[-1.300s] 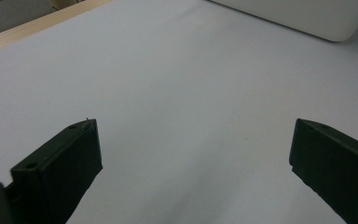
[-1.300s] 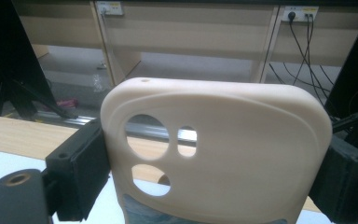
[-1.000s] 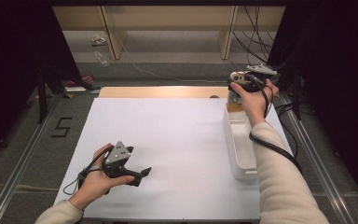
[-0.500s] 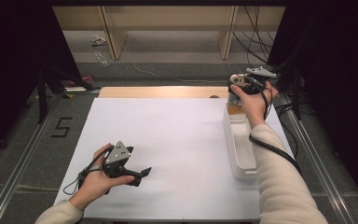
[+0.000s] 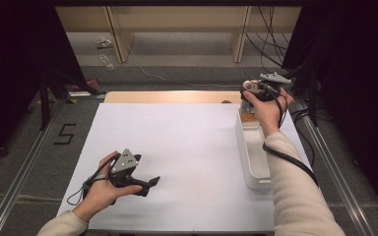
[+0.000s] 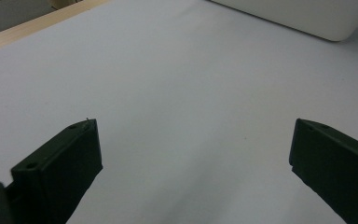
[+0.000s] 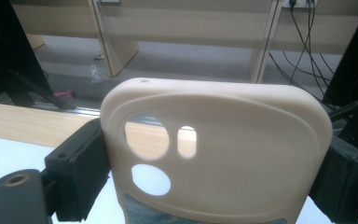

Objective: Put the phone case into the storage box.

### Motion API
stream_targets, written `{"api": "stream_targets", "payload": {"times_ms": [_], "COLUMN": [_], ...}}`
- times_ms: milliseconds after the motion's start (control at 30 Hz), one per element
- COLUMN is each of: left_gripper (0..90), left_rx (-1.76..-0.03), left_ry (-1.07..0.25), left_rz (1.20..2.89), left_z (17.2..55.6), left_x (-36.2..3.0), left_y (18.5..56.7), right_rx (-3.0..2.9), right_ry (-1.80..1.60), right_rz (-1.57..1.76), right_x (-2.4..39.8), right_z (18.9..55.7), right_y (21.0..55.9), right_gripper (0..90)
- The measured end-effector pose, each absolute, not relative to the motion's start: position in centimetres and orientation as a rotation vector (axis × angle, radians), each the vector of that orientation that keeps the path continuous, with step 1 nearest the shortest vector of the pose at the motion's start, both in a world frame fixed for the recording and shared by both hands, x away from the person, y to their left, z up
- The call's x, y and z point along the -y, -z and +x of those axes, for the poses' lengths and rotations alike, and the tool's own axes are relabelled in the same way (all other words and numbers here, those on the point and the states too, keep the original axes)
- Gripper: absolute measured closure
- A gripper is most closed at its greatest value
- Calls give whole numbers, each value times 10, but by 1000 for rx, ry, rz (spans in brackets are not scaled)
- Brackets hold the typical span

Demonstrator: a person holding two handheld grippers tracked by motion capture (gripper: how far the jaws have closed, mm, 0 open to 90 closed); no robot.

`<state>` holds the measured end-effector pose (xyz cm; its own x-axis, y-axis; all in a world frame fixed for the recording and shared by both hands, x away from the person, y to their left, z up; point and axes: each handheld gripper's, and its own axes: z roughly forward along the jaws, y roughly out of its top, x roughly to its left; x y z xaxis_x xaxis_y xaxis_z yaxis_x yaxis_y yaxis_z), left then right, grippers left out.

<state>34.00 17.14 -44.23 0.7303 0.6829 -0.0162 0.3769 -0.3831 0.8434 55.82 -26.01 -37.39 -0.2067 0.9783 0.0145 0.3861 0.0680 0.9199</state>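
Note:
My right gripper (image 5: 254, 91) is held up over the far end of a long white tray (image 5: 250, 173) at the table's right side. Its jaws are shut on the two long edges of a cream phone case (image 7: 223, 140), which has round and slotted camera cut-outs near its top. In the high view the phone case (image 5: 248, 85) shows as a small pale shape at the gripper's tip. My left gripper (image 5: 151, 183) rests low over the white sheet (image 5: 177, 142) at the near left. Its jaws (image 6: 196, 154) stand wide open with bare sheet between them.
A strip of wooden tabletop (image 5: 172, 96) runs along the far edge of the white sheet. Beyond it stand wooden shelf legs (image 7: 107, 42) and hanging cables (image 7: 303, 32). The white tray's rounded corner (image 6: 307, 18) lies ahead of my left gripper.

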Motion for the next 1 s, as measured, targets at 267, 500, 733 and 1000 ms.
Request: {"api": "stream_targets", "payload": {"times_ms": [267,500,733,1000], "left_gripper": [18,18,18,18], "left_rx": [-804,-805,-805,-805], "left_ry": [-417,-417,-416,-415], "left_rz": [2013,2014,2014,2015], "left_z": [340,340,340,340], "left_x": [-171,-171,-171,-171], "left_y": [443,443,443,443], "right_rx": [-1689,-1691,-1700,-1709], "right_ry": [-1114,-1111,-1106,-1100], "right_rz": [1379,1390,1393,1389], "right_x": [261,261,262,261], "right_z": [558,557,557,556], "right_y": [378,383,386,389], "right_gripper": [125,124,124,123]}}
